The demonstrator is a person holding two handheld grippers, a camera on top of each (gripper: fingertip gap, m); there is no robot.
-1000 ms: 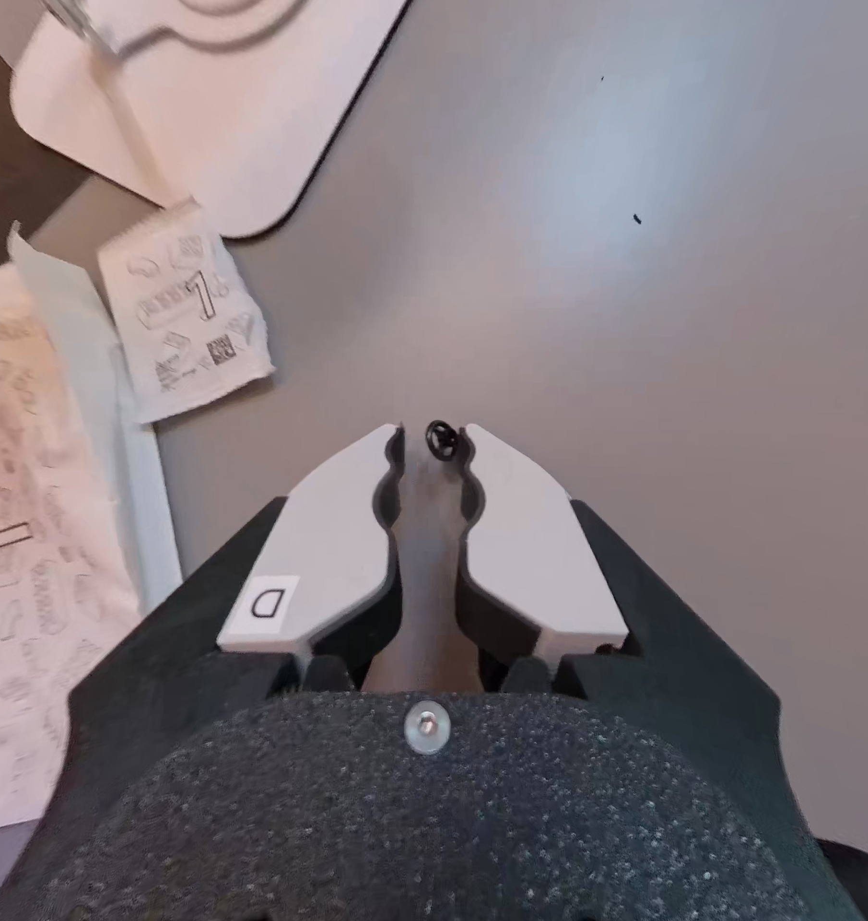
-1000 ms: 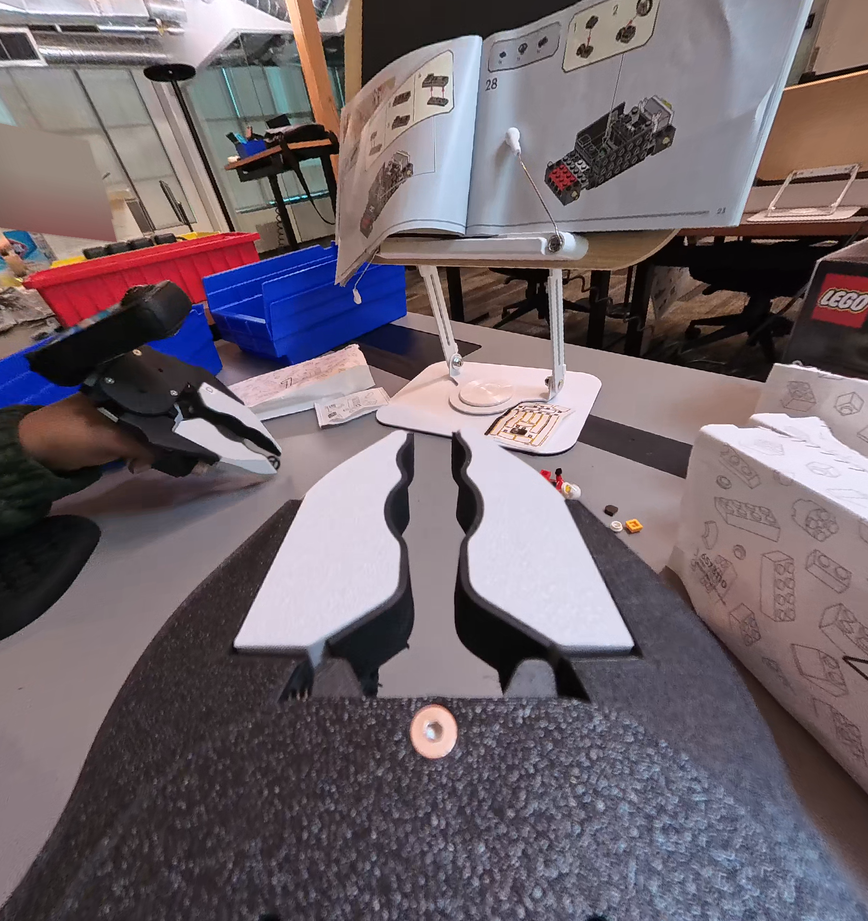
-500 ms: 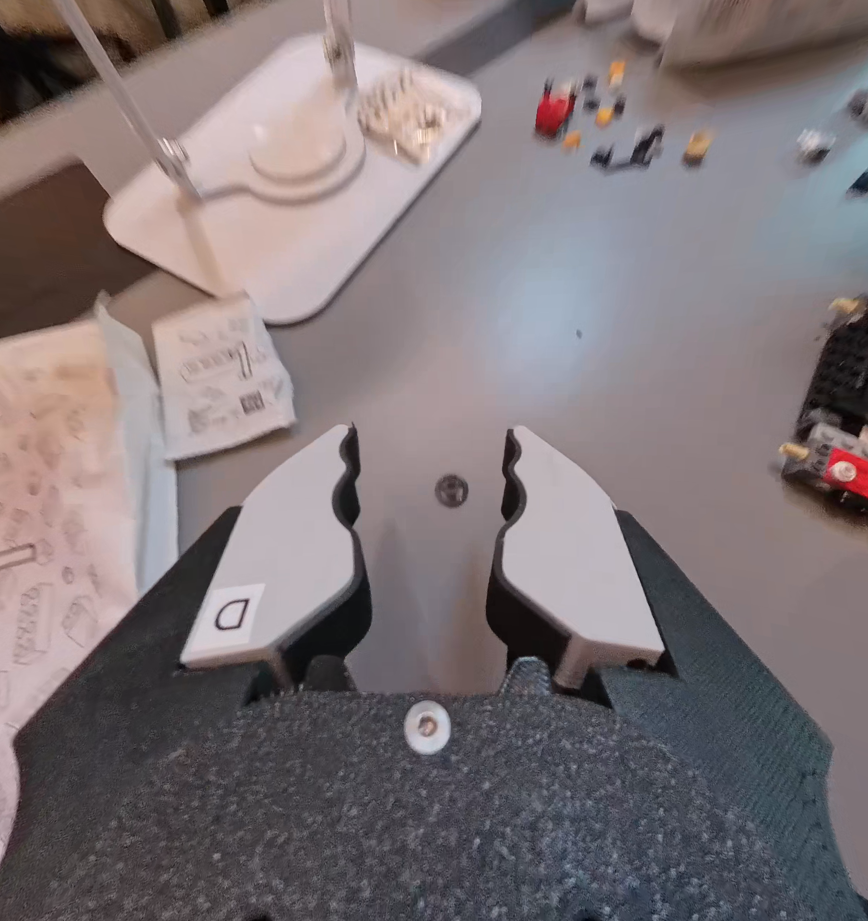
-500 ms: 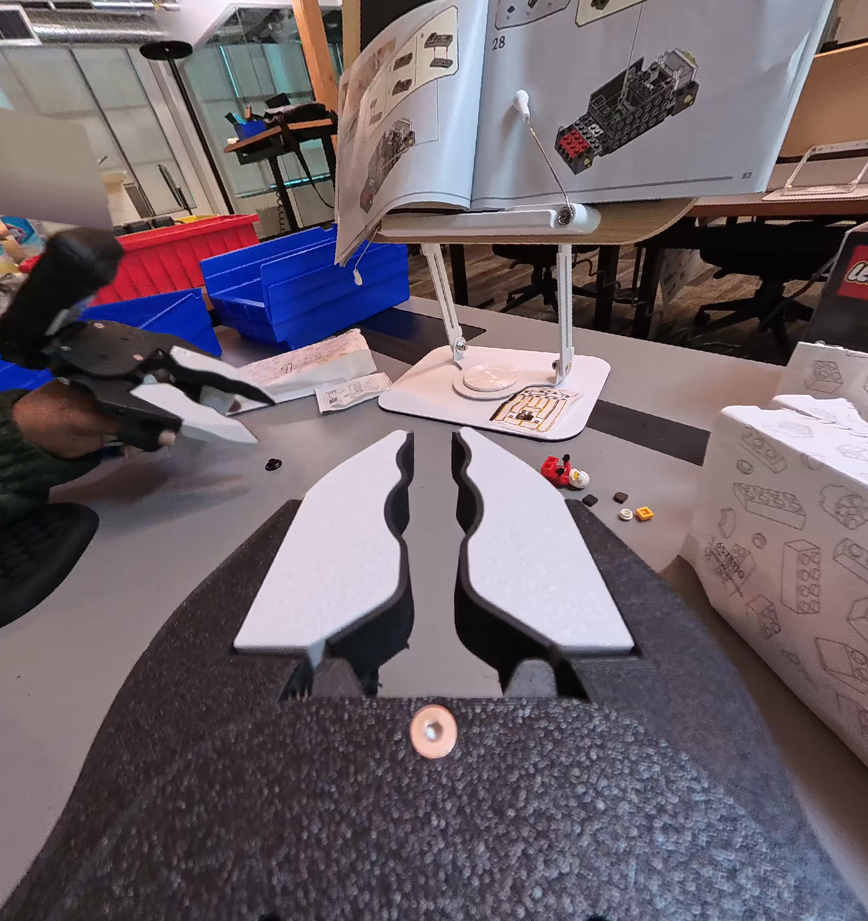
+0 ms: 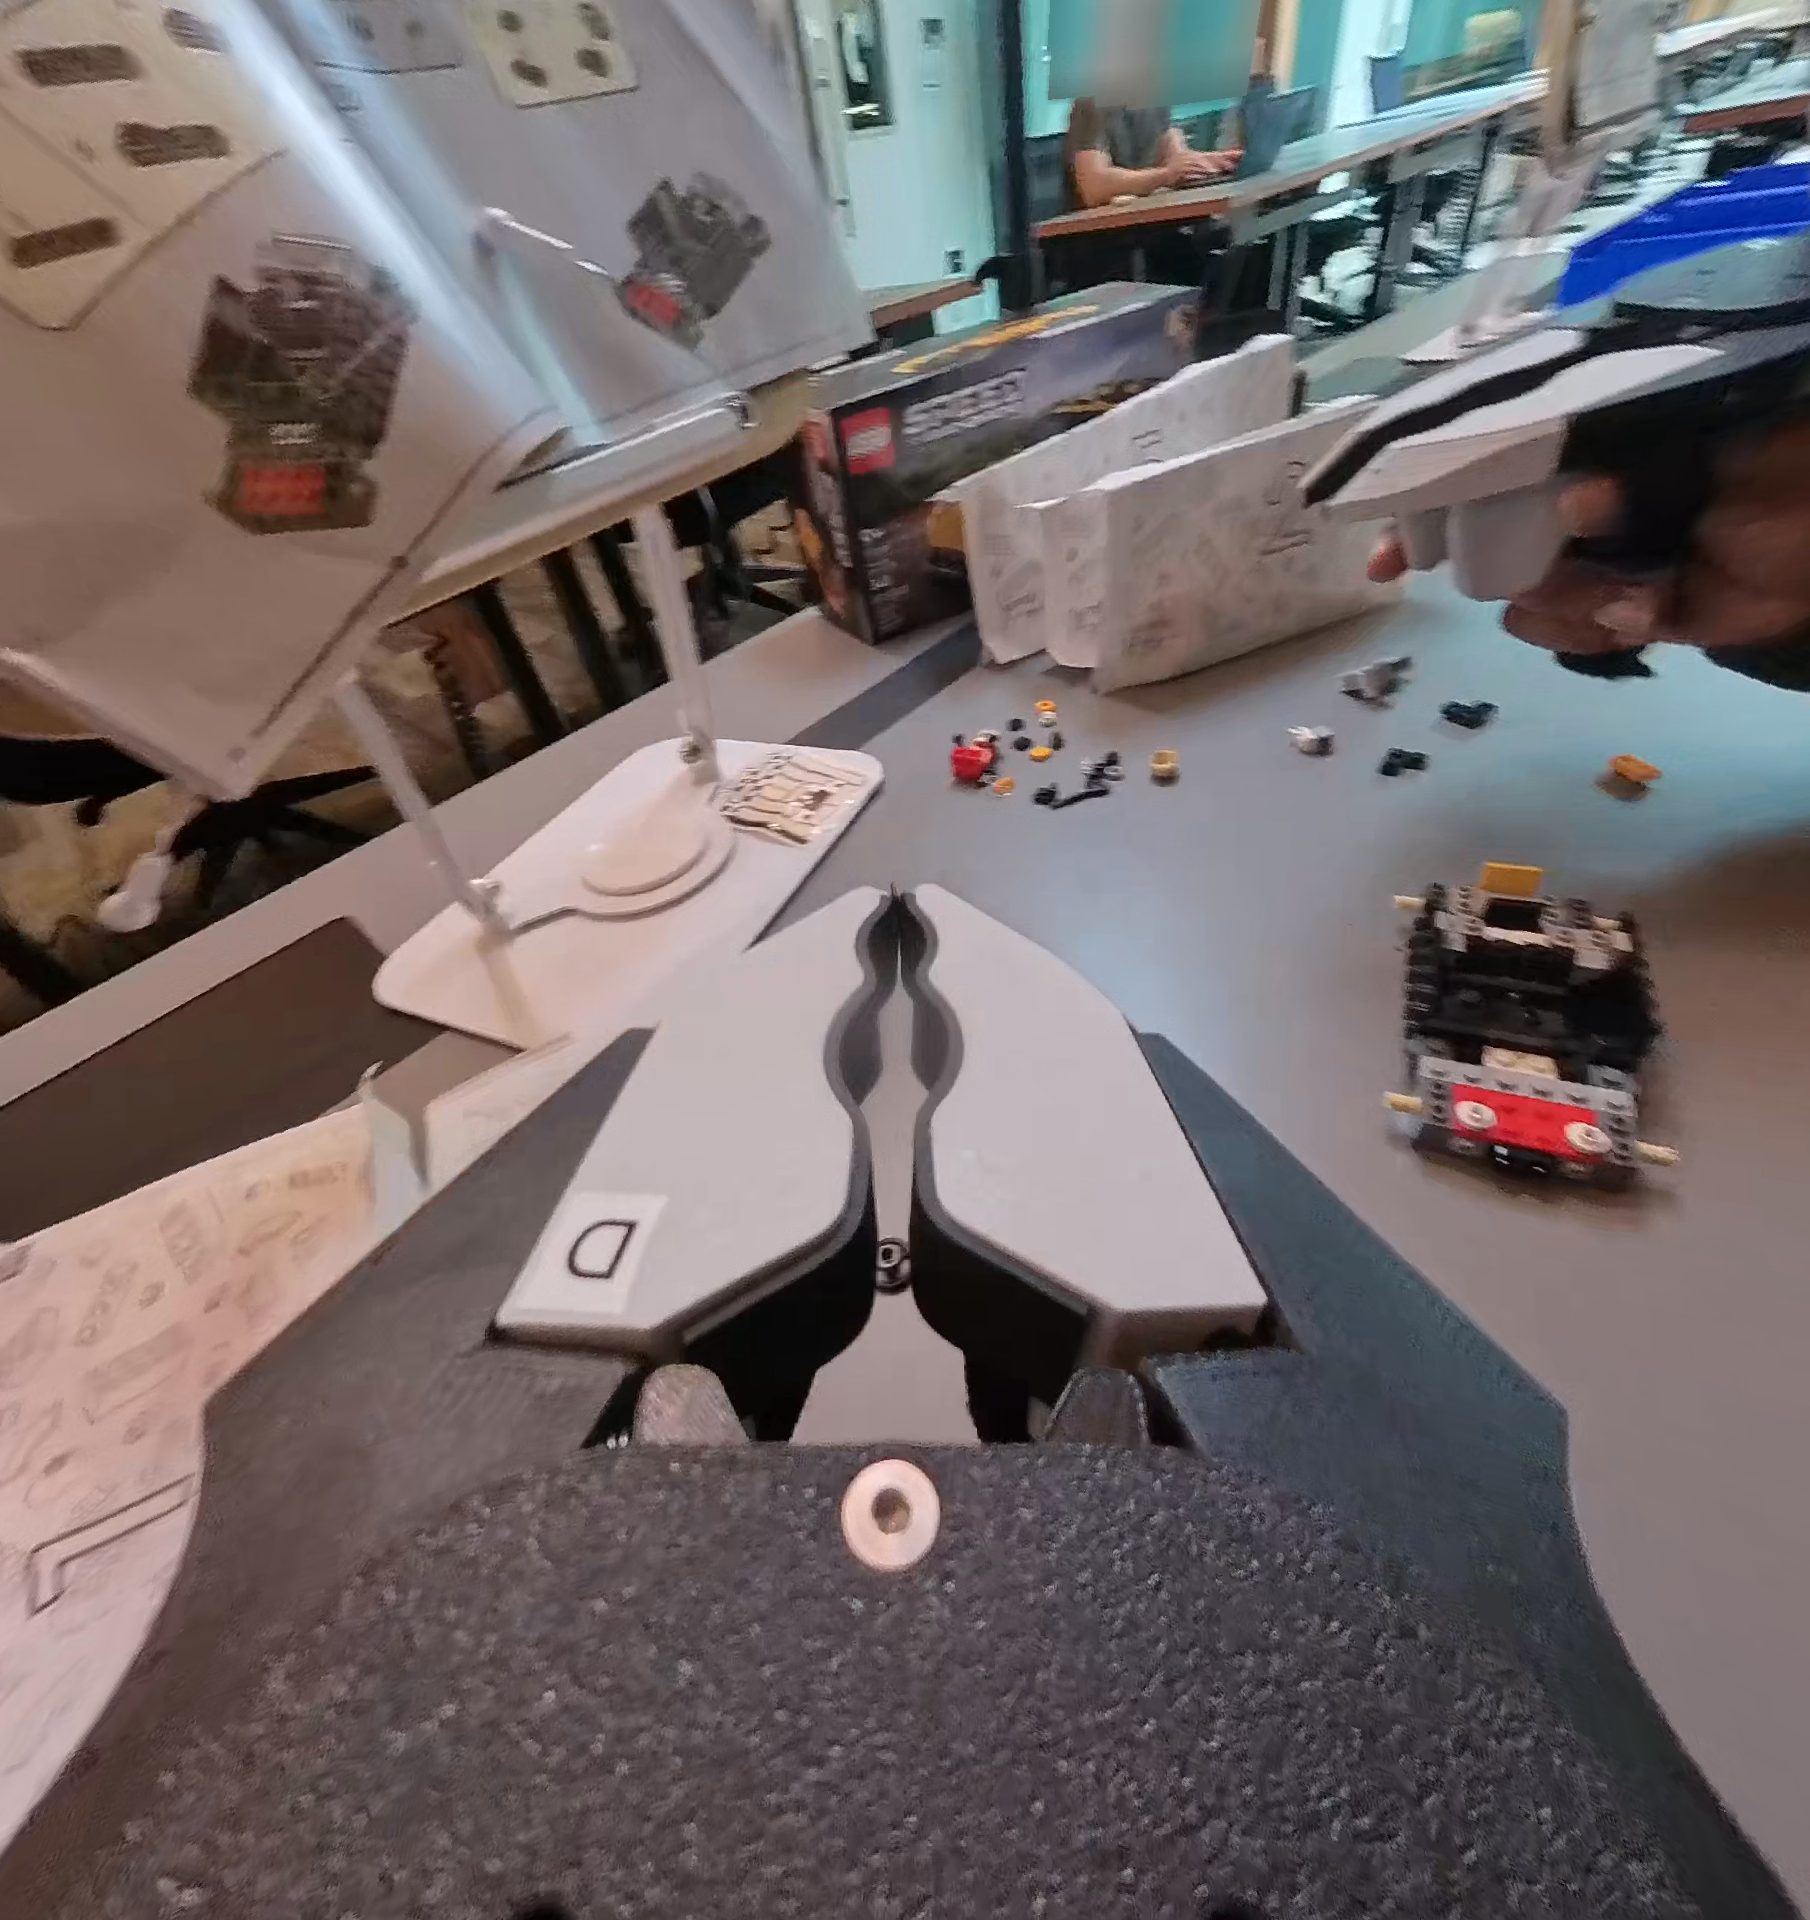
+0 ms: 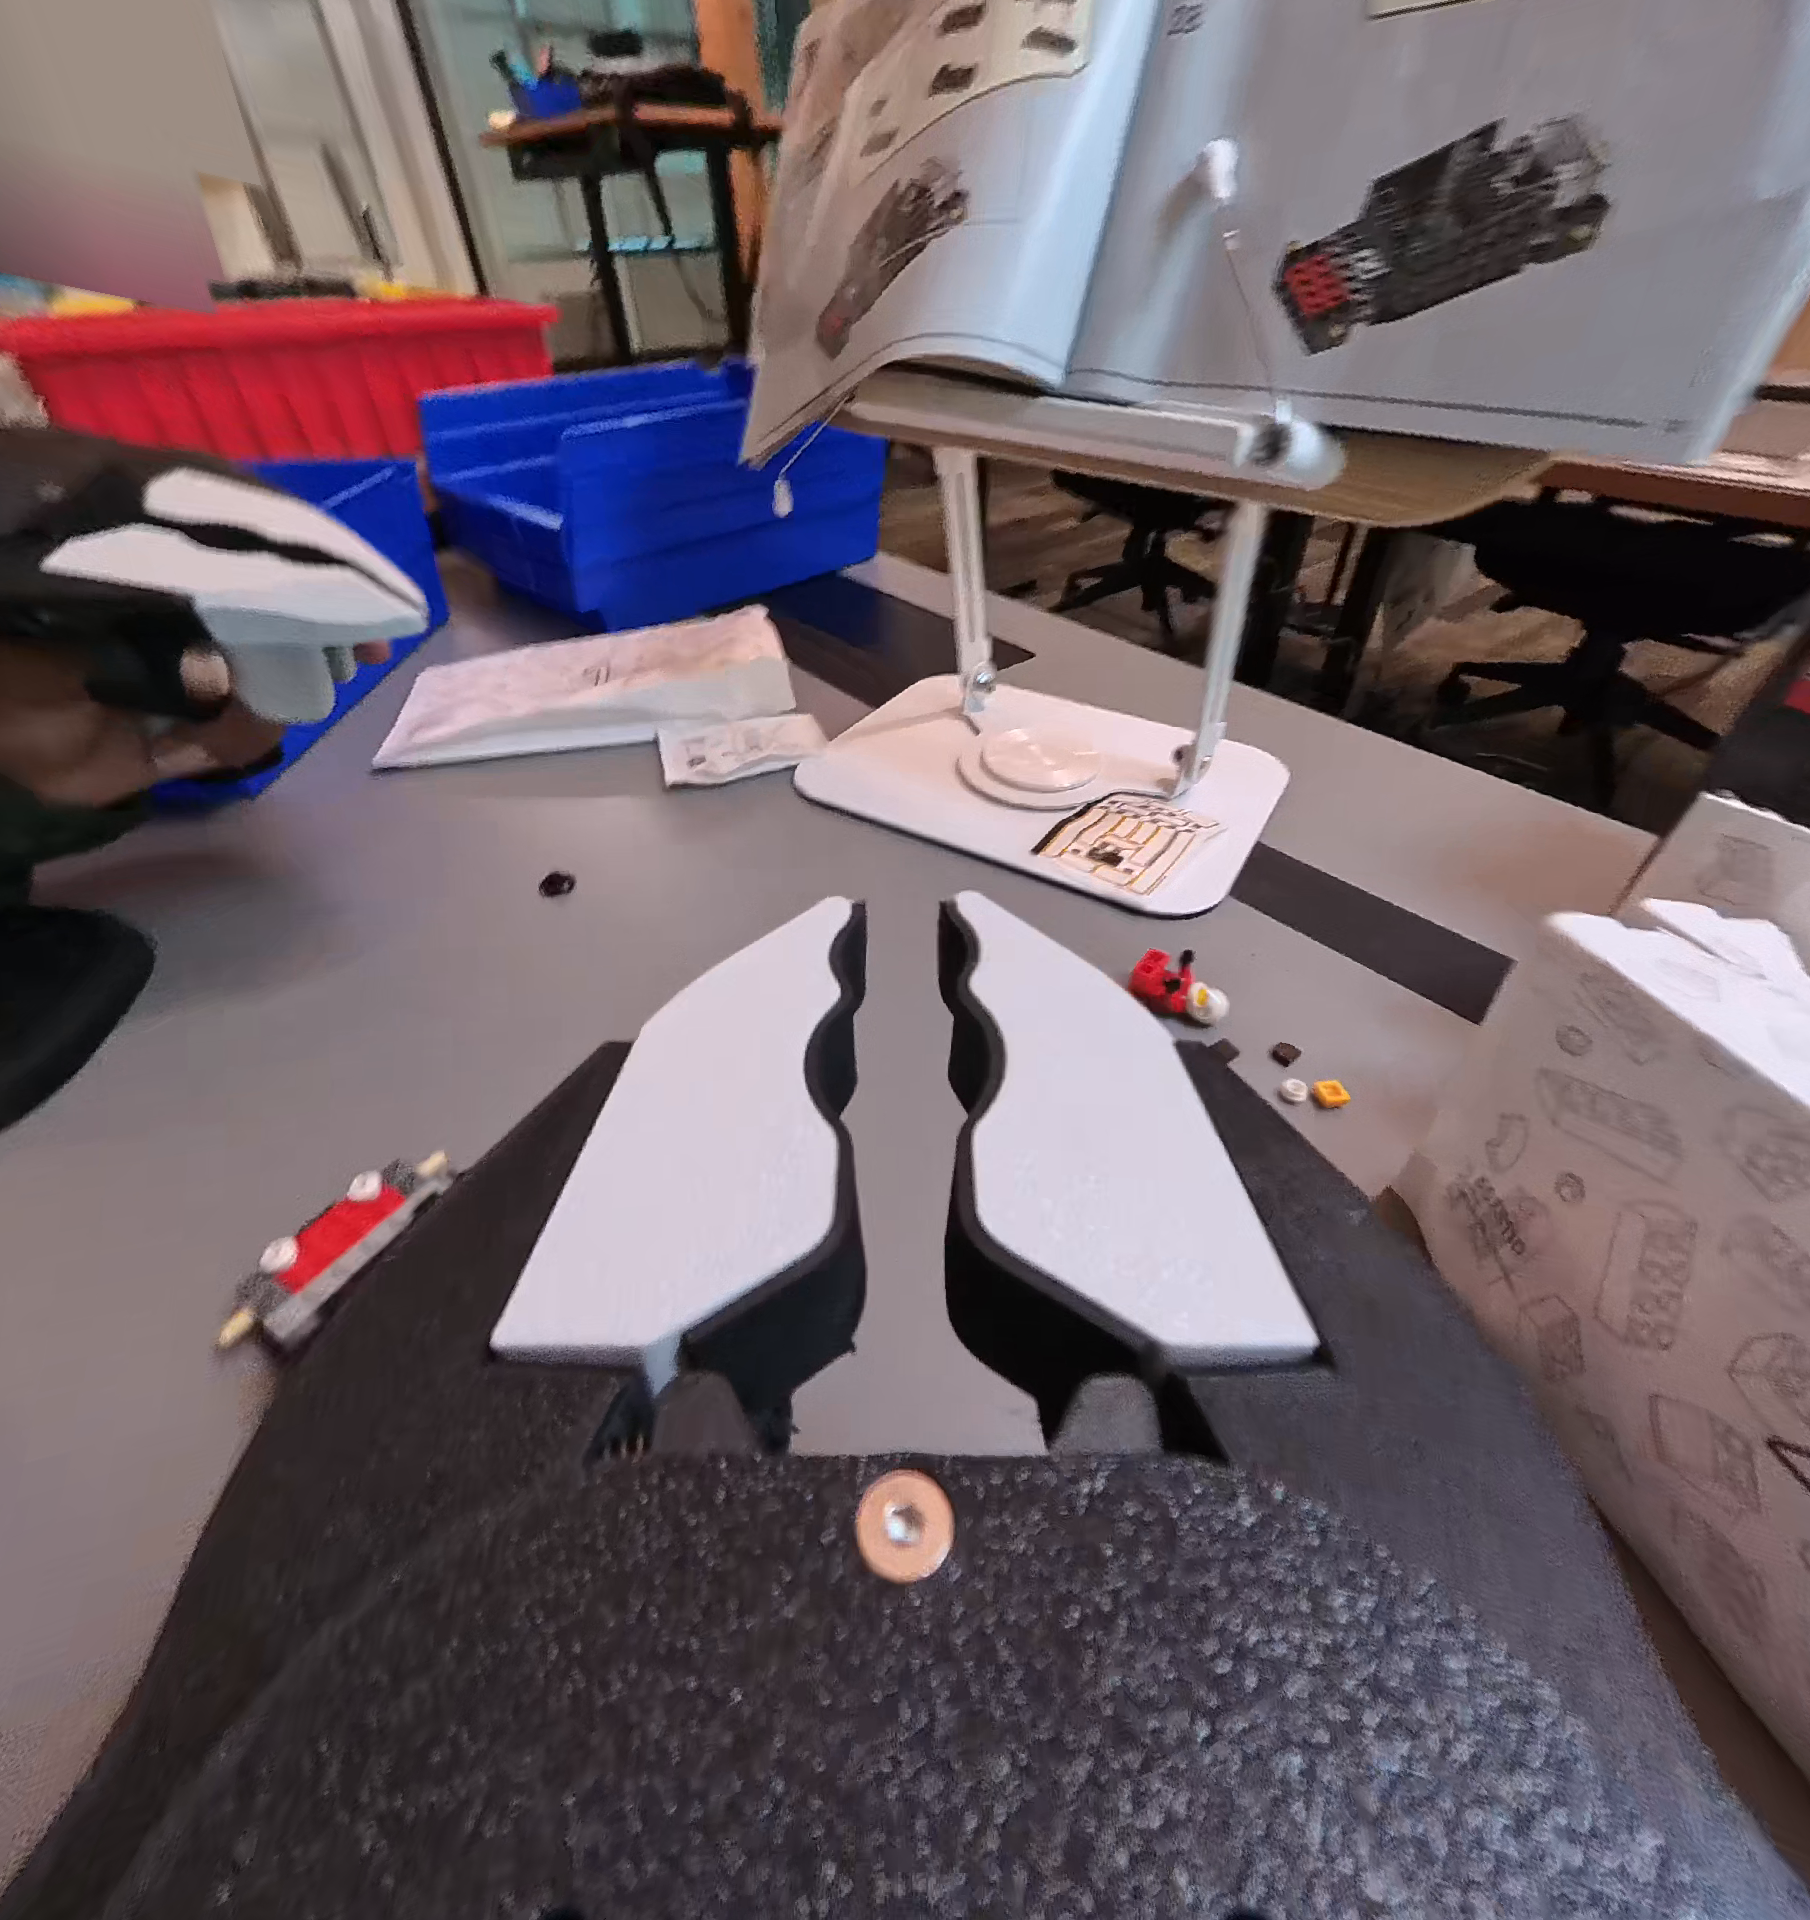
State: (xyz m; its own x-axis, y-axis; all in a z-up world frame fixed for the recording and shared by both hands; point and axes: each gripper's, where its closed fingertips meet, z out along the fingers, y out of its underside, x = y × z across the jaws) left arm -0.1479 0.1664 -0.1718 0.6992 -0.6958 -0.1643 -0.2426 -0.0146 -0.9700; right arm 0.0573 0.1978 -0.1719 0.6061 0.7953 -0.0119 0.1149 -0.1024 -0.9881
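The left gripper (image 5: 896, 904) hangs above the grey table (image 5: 1244, 935) with its tips pressed together and, as far as the blur allows, nothing between them. A small black ring (image 6: 556, 884) lies on the table beneath it, untouched. The right gripper (image 6: 901, 914) hovers with a narrow, empty gap, the part-built brick vehicle (image 5: 1524, 1039) near on its left and loose pieces (image 6: 1181, 987) just to its right.
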